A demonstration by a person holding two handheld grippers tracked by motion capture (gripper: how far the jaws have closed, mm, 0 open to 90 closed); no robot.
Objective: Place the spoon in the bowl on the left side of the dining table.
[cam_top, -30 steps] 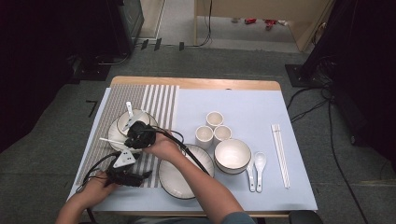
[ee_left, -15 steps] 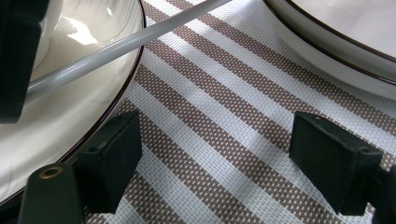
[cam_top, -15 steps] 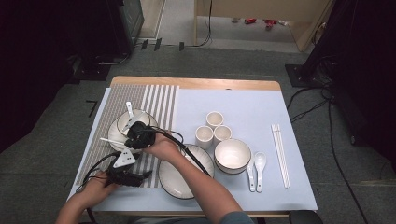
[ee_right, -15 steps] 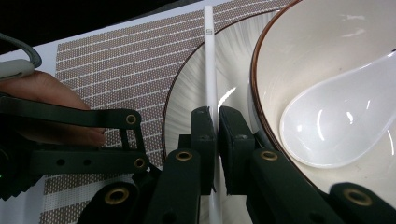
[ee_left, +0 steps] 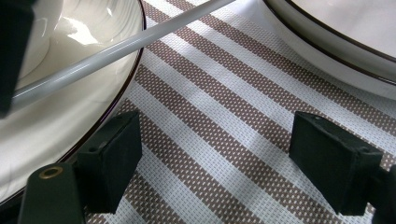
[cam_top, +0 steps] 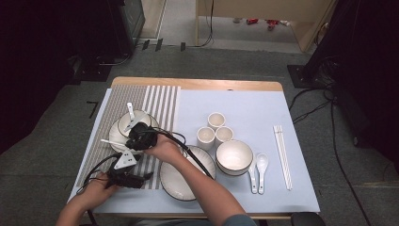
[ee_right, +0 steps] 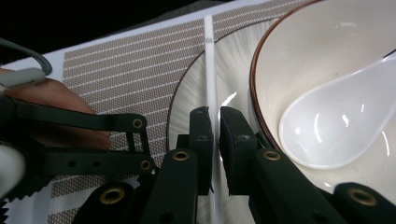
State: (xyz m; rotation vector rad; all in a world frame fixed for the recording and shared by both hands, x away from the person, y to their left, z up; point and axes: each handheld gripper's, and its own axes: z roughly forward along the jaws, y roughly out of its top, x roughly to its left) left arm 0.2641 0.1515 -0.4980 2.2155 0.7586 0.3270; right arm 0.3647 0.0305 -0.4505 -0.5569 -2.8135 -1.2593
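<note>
white chopstick (cam_top: 109, 141) lies across the plate (cam_top: 115, 137) in the high view, pointing left past your right gripper (cam_top: 137, 139). left gripper view: your left gripper (ee_left: 212, 156) gapes empty over the striped mat (ee_left: 224, 126). right gripper view: jaws pinch the chopstick (ee_right: 209, 60), running straight ahead beside the bowl (ee_right: 280, 42).

Glossy white ceramic bowl (ee_right: 327, 60) and spoon (ee_right: 336, 130); smooth glossy white chopstick (ee_right: 211, 84), perhaps plastic; coarse woven striped cloth placemat (ee_left: 224, 140); matt black tool pads (ee_left: 112, 163); pale wooden surface (cam_top: 197, 84)

A recording lab: laid table (cam_top: 244, 85) amid floor cables (cam_top: 324, 106), dark equipment racks (cam_top: 120, 23), grey carpet.
</note>
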